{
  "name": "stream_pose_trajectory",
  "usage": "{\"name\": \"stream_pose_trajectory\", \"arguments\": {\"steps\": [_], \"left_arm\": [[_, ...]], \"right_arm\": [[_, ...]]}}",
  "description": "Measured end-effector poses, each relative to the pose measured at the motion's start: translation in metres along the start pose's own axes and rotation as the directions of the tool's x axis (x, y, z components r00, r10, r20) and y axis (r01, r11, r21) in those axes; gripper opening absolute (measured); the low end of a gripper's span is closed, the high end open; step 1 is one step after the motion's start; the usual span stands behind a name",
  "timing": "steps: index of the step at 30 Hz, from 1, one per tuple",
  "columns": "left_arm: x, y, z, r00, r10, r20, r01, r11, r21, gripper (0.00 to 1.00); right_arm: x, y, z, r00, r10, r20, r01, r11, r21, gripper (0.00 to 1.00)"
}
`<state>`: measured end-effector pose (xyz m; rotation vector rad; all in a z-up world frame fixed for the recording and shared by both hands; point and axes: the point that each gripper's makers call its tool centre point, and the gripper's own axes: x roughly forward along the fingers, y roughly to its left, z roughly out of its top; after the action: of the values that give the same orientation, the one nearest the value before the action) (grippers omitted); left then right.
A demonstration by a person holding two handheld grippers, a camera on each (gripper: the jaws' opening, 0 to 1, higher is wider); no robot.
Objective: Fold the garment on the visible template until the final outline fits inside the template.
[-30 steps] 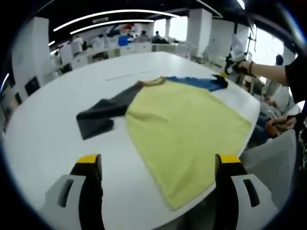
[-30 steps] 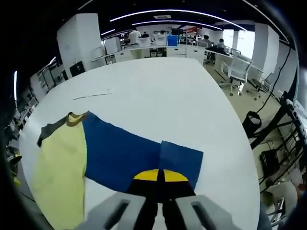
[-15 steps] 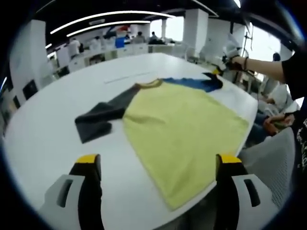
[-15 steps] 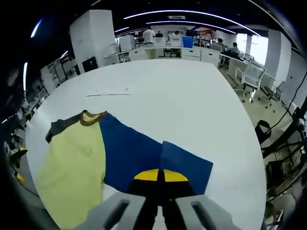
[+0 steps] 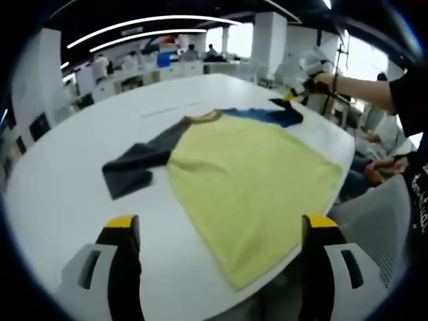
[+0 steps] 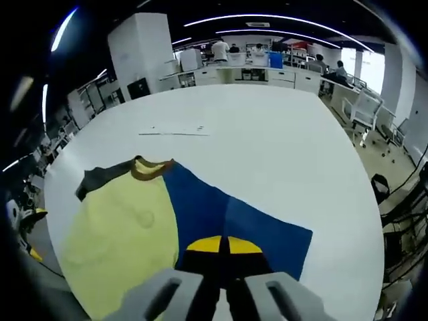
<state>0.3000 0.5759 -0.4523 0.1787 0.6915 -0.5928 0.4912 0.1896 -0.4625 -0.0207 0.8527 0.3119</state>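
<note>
A shirt lies flat on the white table [image 5: 60,194]: yellow body [image 5: 254,177], dark grey sleeve [image 5: 130,167], blue sleeve [image 5: 264,115]. My left gripper [image 5: 221,226] hangs open near the table's front edge, short of the yellow hem, with nothing between its jaws. My right gripper [image 6: 221,246] is shut on the cuff end of the blue sleeve [image 6: 227,214]. In the left gripper view it shows as the right gripper [image 5: 297,92], held by a hand at the far right with the cuff raised a little. The yellow body [image 6: 120,234], brown collar [image 6: 150,167] and grey sleeve [image 6: 100,177] lie to its left.
A thin marked line [image 6: 174,132] runs across the table beyond the collar. A person's arm [image 5: 374,90] reaches in at the right, near a grey chair [image 5: 374,227]. Desks, chairs and people stand far behind the table [image 6: 267,127].
The right gripper has carried the blue cuff slightly up and inward toward the shirt. Both views shifted a little with the hands; the left gripper stays open over the front edge.
</note>
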Motion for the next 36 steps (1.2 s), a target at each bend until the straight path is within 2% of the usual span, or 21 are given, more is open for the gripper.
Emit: {"name": "stream_pose_trajectory", "arguments": {"steps": [8, 9, 10, 16, 25, 36], "left_arm": [[0.000, -0.002, 0.002, 1.000, -0.013, 0.012, 0.013, 1.000, -0.003, 0.98], [0.000, -0.002, 0.002, 1.000, -0.016, 0.011, 0.016, 1.000, 0.002, 0.98], [0.000, -0.002, 0.003, 1.000, -0.017, 0.011, 0.017, 1.000, 0.004, 0.98], [-0.002, -0.003, 0.002, 1.000, -0.025, 0.011, 0.025, 1.000, 0.009, 0.97], [-0.002, -0.001, -0.001, 1.000, -0.025, 0.011, 0.025, 1.000, -0.007, 0.97], [-0.002, 0.000, -0.006, 1.000, -0.031, 0.006, 0.031, 0.999, -0.008, 0.97]], "right_arm": [[0.001, 0.024, 0.007, 1.000, -0.002, -0.019, 0.000, 0.994, -0.113, 0.00], [0.002, 0.026, 0.009, 1.000, -0.023, -0.017, 0.020, 0.984, -0.176, 0.00], [0.002, 0.029, 0.009, 0.999, -0.023, -0.024, 0.018, 0.982, -0.186, 0.00], [0.007, 0.053, 0.016, 1.000, 0.023, -0.008, -0.024, 0.987, -0.159, 0.00], [0.013, 0.081, 0.026, 0.998, 0.067, 0.010, -0.064, 0.984, -0.164, 0.00], [0.024, 0.116, 0.030, 0.993, 0.115, 0.017, -0.111, 0.982, -0.150, 0.00]]}}
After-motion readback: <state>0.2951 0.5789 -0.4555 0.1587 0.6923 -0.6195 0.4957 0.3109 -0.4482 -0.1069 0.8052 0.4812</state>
